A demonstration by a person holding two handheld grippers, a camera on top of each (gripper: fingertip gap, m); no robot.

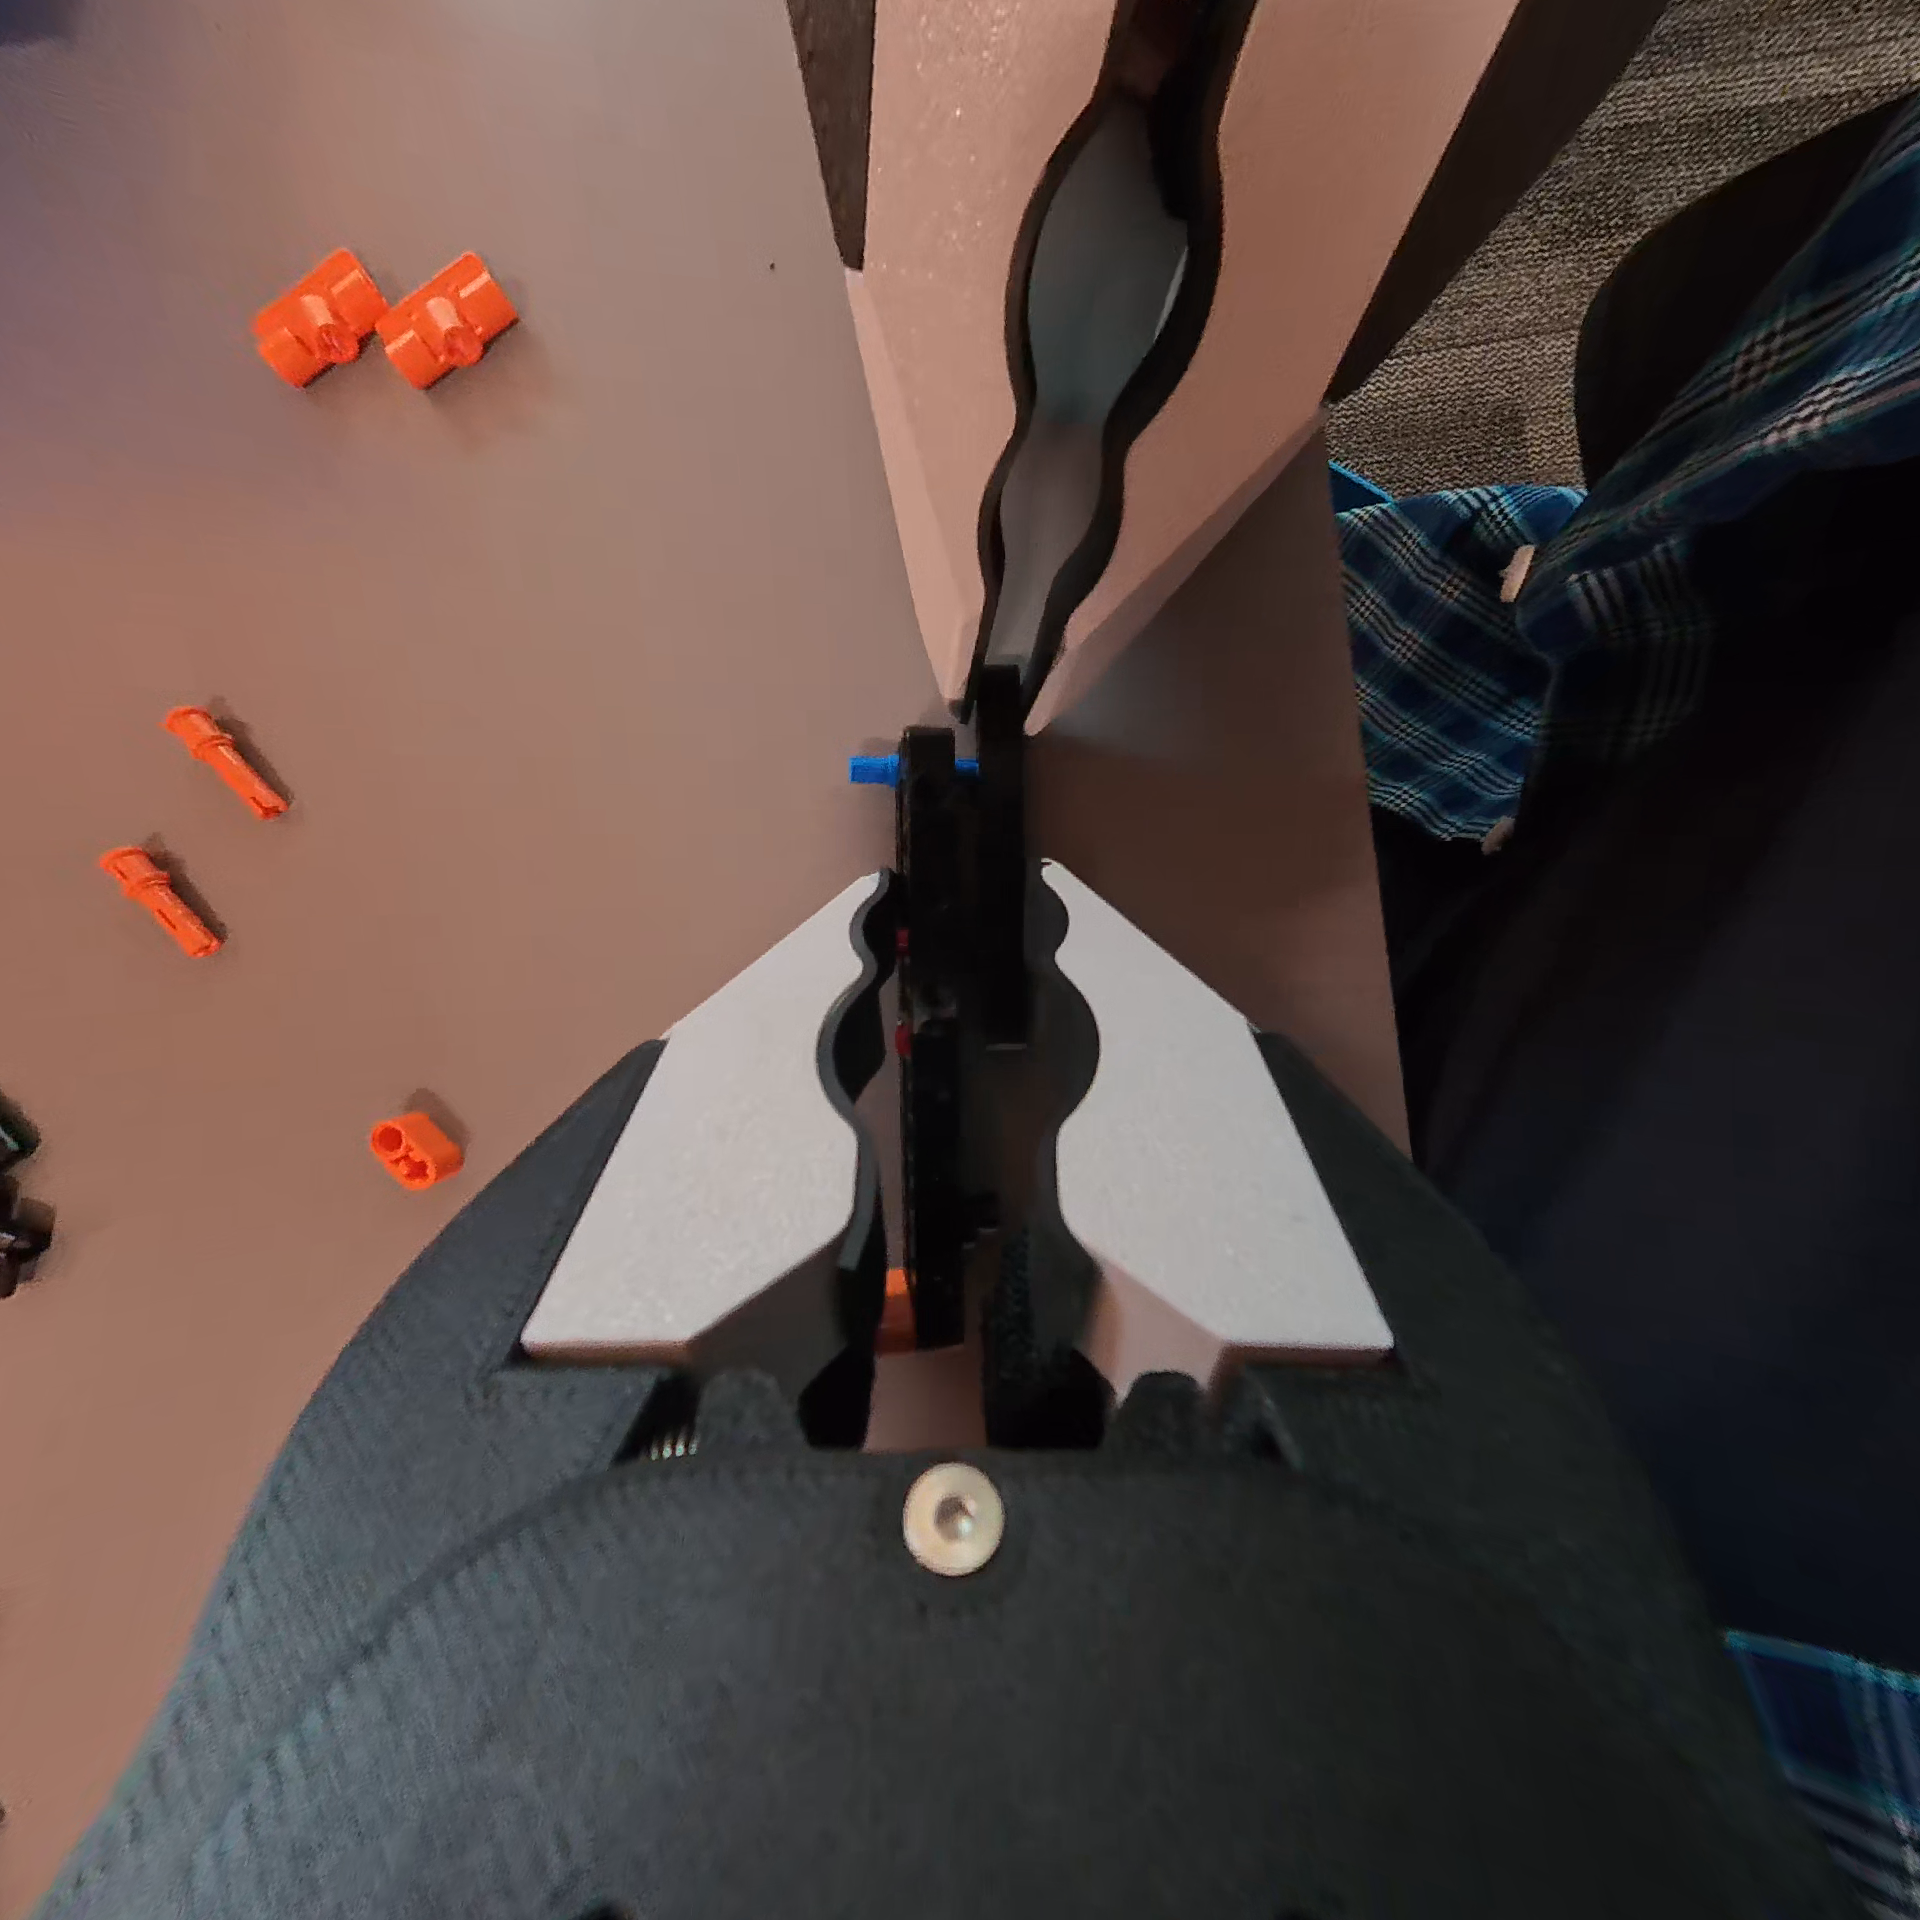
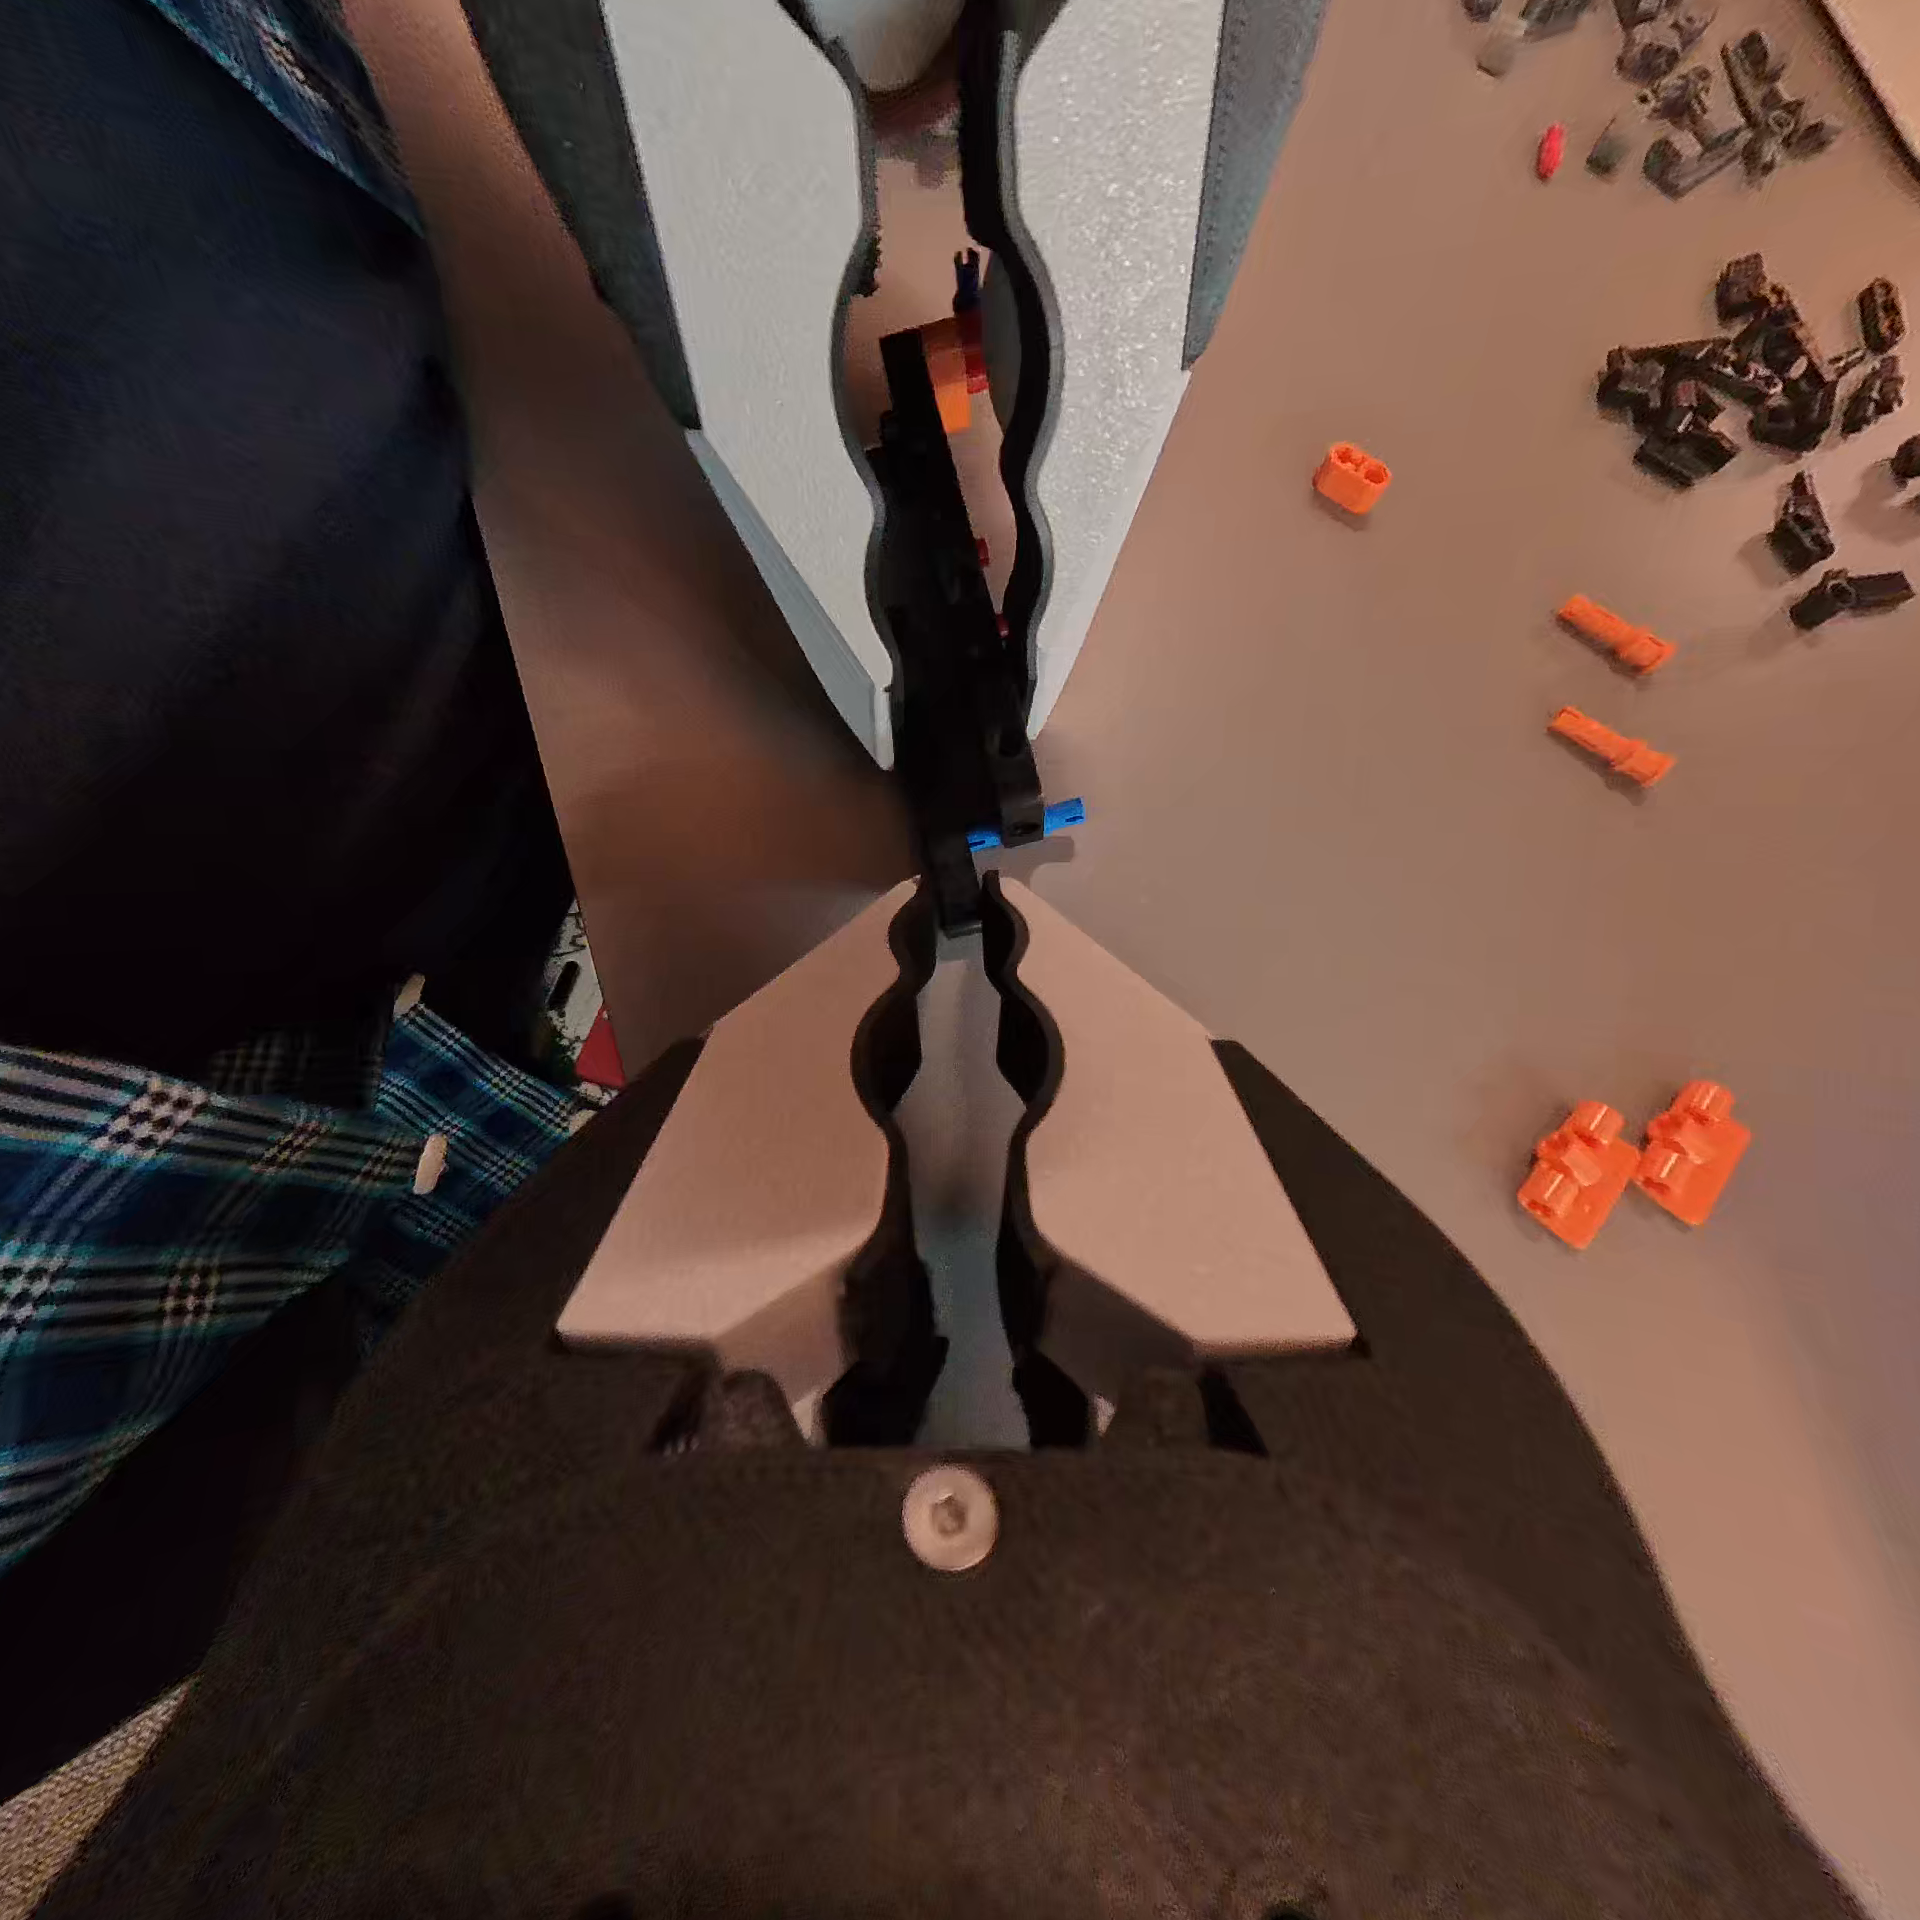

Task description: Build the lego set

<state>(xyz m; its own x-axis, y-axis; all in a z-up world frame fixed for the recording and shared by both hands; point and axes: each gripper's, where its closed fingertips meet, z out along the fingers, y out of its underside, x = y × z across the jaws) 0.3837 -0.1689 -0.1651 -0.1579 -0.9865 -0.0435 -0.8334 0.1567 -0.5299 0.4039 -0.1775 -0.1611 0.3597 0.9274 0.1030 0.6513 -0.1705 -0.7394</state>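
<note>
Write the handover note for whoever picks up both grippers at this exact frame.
Left gripper: jaws shut on the black beam assembly, held over the table edge.
Right gripper: jaws shut on the end of a second black beam, pressed alongside the first.
A blue pin crosses both beams, so that joint looks started; I cannot tell if it is fully seated.
Loose on the table: two orange pins, one small orange connector, two orange blocks, a pile of black parts. All still to add.

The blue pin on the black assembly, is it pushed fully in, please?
Not fully: the blue pin still protrudes from the black assembly's side, and blue shows between two beams.
</note>
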